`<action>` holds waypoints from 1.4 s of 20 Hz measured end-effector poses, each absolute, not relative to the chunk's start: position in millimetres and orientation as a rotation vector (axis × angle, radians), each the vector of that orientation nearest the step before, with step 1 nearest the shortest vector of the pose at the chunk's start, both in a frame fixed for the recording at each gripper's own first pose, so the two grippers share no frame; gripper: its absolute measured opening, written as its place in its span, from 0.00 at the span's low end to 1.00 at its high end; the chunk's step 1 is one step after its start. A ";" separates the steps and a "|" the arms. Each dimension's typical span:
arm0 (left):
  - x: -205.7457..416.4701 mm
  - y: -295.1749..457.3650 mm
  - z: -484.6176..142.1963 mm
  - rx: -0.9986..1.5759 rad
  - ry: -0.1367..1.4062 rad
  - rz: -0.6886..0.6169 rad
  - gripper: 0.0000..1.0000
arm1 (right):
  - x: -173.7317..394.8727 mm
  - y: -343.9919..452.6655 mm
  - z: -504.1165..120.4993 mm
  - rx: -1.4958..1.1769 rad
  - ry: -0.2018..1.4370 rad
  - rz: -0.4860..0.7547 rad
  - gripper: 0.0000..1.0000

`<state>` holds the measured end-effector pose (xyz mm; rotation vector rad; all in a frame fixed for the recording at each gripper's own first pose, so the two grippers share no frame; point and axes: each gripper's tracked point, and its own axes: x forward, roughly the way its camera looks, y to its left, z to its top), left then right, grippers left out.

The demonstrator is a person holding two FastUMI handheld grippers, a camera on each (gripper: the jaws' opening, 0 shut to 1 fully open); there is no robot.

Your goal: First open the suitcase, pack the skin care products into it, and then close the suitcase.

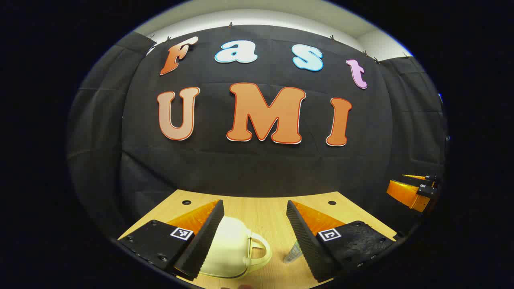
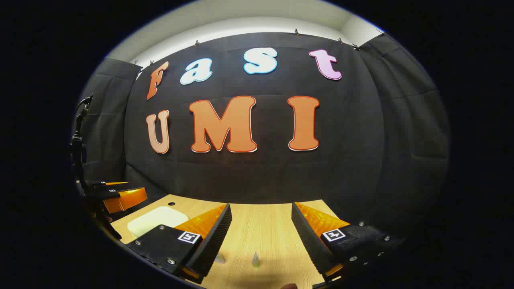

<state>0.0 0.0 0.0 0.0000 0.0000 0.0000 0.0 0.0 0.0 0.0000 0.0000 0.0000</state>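
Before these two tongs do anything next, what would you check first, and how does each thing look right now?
1. Left tongs open: ok, jaws spread wide and holding nothing.
2. Right tongs open: ok, jaws apart and holding nothing.
3. Suitcase within reach: ok, the cream case with its handle lies on the table between and just below the left tongs.
4. Suitcase opened: not ok, it looks closed.
5. Skin care products located: cannot tell in full; a small tube lies by the left tongs, and a pointed tip shows below the right tongs.
6. Tongs apart from each other: ok, each shows at the far edge of the other's view.
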 end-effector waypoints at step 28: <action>2.2 13.2 -17.5 0.070 0.037 0.028 0.97 | 4.9 -0.8 -18.3 -0.012 0.049 -0.009 0.95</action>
